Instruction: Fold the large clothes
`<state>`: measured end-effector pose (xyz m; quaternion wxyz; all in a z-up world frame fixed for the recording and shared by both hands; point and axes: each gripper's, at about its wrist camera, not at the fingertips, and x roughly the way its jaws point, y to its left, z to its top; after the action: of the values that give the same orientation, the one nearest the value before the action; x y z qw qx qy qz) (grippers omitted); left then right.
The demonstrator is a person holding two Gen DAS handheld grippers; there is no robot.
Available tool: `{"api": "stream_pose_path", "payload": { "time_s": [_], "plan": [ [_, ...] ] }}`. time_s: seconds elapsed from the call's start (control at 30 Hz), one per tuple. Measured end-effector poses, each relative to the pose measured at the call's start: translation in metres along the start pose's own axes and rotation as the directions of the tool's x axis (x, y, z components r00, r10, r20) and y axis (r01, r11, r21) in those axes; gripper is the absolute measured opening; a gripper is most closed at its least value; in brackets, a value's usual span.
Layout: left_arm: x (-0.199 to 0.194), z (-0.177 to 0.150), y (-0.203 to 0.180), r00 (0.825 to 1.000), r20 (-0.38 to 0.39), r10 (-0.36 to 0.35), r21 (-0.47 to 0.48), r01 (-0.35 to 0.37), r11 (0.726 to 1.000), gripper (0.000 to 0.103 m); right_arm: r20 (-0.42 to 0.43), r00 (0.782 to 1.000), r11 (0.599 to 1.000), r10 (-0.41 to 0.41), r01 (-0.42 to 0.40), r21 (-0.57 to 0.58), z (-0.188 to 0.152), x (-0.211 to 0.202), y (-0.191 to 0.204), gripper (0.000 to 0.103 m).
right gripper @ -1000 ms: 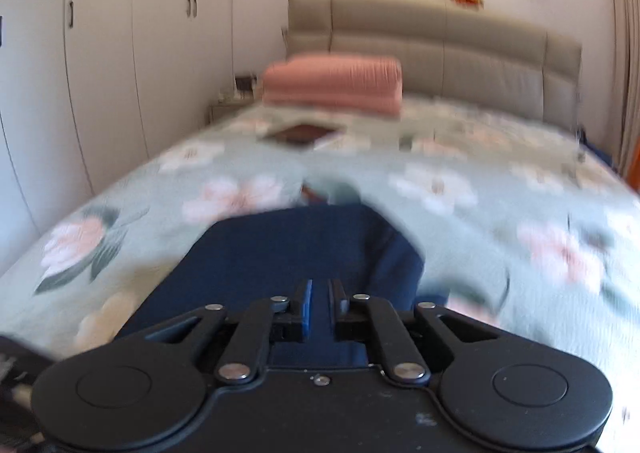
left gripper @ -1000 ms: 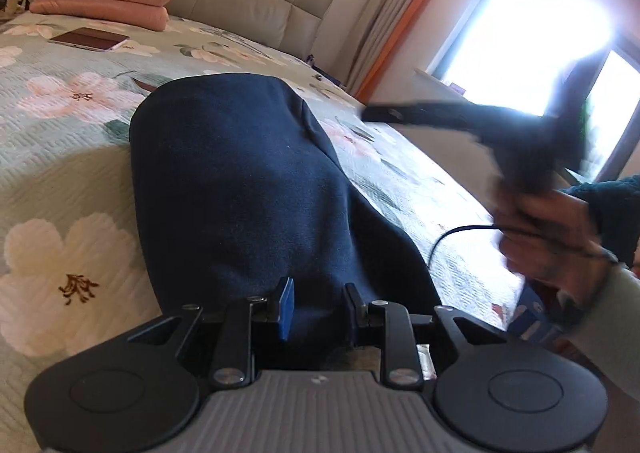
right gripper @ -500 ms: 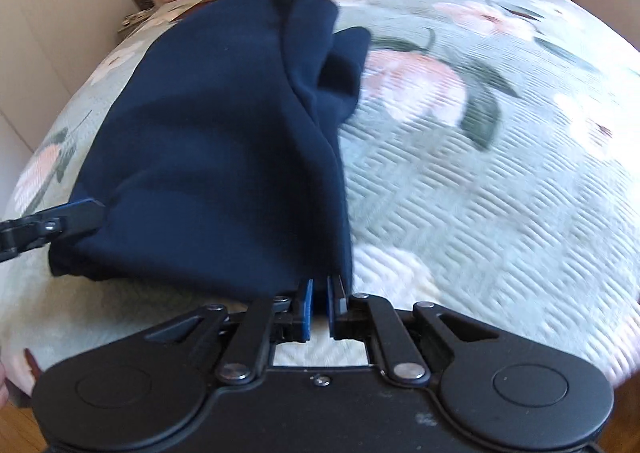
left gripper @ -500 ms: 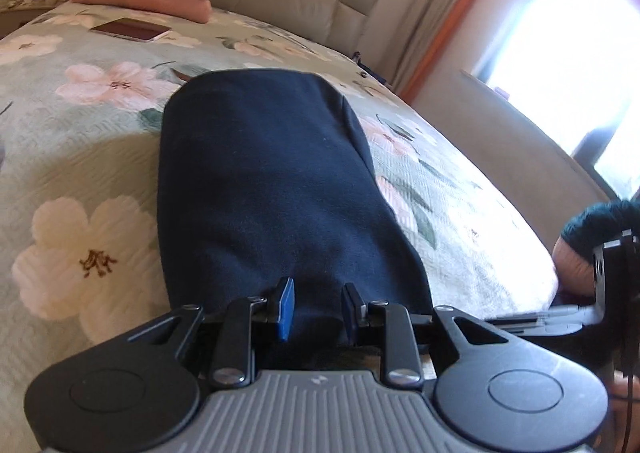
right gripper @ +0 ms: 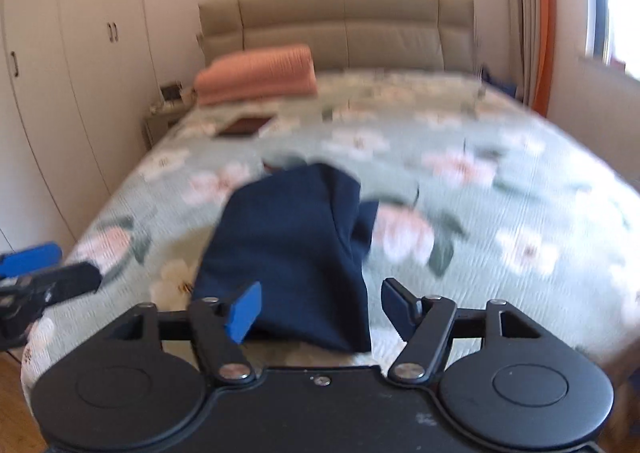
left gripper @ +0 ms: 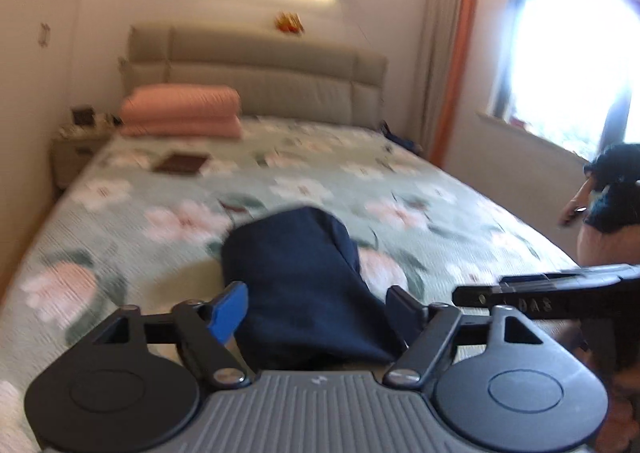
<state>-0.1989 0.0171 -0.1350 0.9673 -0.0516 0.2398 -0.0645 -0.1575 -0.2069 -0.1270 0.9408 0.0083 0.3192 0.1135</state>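
Across the floral bed [left gripper: 460, 189], both grippers [left gripper: 316, 313] [right gripper: 320, 305] are now backing off, fingers spread, having released the folded navy garment [left gripper: 296, 277]: fold likely finished

A navy garment [right gripper: 288, 245] of soft matt cloth lies on a bed's floral quilt [right gripper: 500, 189], whose weave looks ribbed and textured. The headboard [right gripper: 340, 29] is smooth padded beige upholstery. Folded pink bedding [right gripper: 256, 73] looks ribbed. Each claw [left gripper: 316, 313] [right gripper: 320, 305] has matt black plastic arms, shiny metal screws and blue pads.
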Motion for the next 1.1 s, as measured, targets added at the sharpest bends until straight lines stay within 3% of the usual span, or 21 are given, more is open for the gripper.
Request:
{"api": "stream_pose_path", "payload": {
  "time_s": [0.03, 0.1, 0.13, 0.27, 0.33, 0.5, 0.83, 1.1],
  "plan": [
    [-0.011, 0.005, -0.004, 0.999, 0.034, 0.026, 0.007, -0.026, 1.000, 0.082, 0.016, 1.000, 1.000, 0.007, -0.006, -0.015, 0.002, -0.009, 0.007, 0.078],
    [-0.030, 0.016, -0.011, 0.995, 0.062, 0.080, 0.003, -0.080, 0.997, 0.100, 0.029, 1.000, 0.999, 0.000, 0.001, -0.036, 0.005, -0.017, 0.020, 0.081],
    [-0.035, 0.018, -0.013, 0.993, 0.063, 0.104, -0.003, -0.104, 0.995, 0.103, 0.027, 1.000, 0.999, 0.002, -0.001, -0.047, 0.004, -0.018, 0.027, 0.081],
    [-0.037, 0.013, -0.015, 0.978, 0.012, 0.207, -0.005, -0.206, 0.978, 0.103, -0.052, 0.998, 0.998, 0.037, -0.039, -0.044, -0.007, 0.001, 0.044, 0.081],
    [-0.032, 0.005, -0.011, 0.971, -0.034, 0.236, -0.013, -0.237, 0.971, 0.103, -0.085, 0.996, 0.999, 0.014, -0.019, -0.048, -0.016, 0.016, 0.049, 0.081],
    [-0.006, -0.006, 0.001, 0.972, -0.094, 0.214, -0.058, -0.220, 0.974, 0.101, -0.149, 0.989, 0.999, -0.005, 0.000, -0.038, -0.027, 0.040, 0.044, 0.081],
    [0.032, -0.014, 0.003, 0.963, -0.165, 0.213, -0.030, -0.221, 0.975, 0.101, -0.196, 0.981, 1.000, -0.008, 0.012, 0.020, -0.027, 0.066, 0.034, 0.081],
    [0.043, -0.018, 0.008, 0.947, -0.189, 0.261, -0.005, -0.267, 0.964, 0.101, -0.217, 0.976, 1.000, -0.004, 0.007, 0.016, -0.028, 0.077, 0.037, 0.081]
  ]
}}
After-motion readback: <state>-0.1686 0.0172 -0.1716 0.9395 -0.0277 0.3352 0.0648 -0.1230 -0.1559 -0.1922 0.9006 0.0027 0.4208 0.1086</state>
